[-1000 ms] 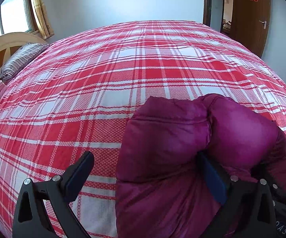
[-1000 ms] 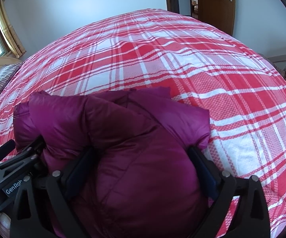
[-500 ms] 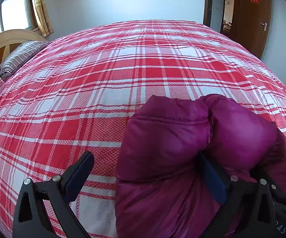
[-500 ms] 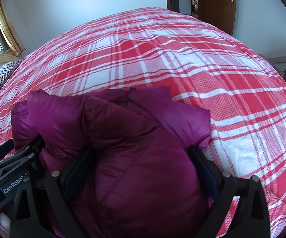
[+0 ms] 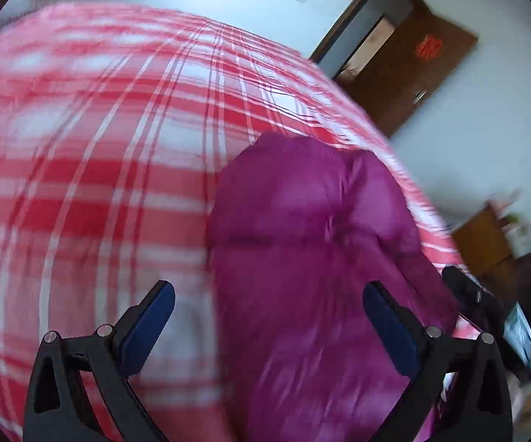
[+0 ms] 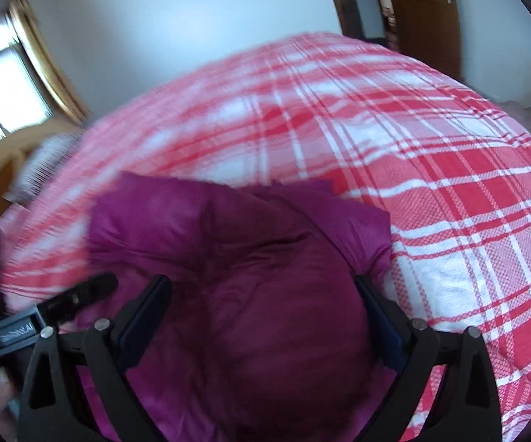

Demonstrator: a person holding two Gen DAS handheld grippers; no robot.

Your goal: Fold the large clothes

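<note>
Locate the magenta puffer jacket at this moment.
The magenta puffer jacket lies bunched on the red plaid bedspread, near the bed's front edge, low-centre in the right wrist view between the open right hand-held gripper fingers, and right of centre in the left.

I'm working in a home bedroom. A wide bed (image 6: 431,169) with a red-and-white plaid cover fills most of both views. I see a curved wooden headboard (image 6: 3,158) and a striped pillow (image 6: 44,158) at its far end, a curtained window (image 6: 3,92) beside them, white walls, and a brown door (image 5: 409,73) bearing a red ornament (image 5: 429,46).
</note>
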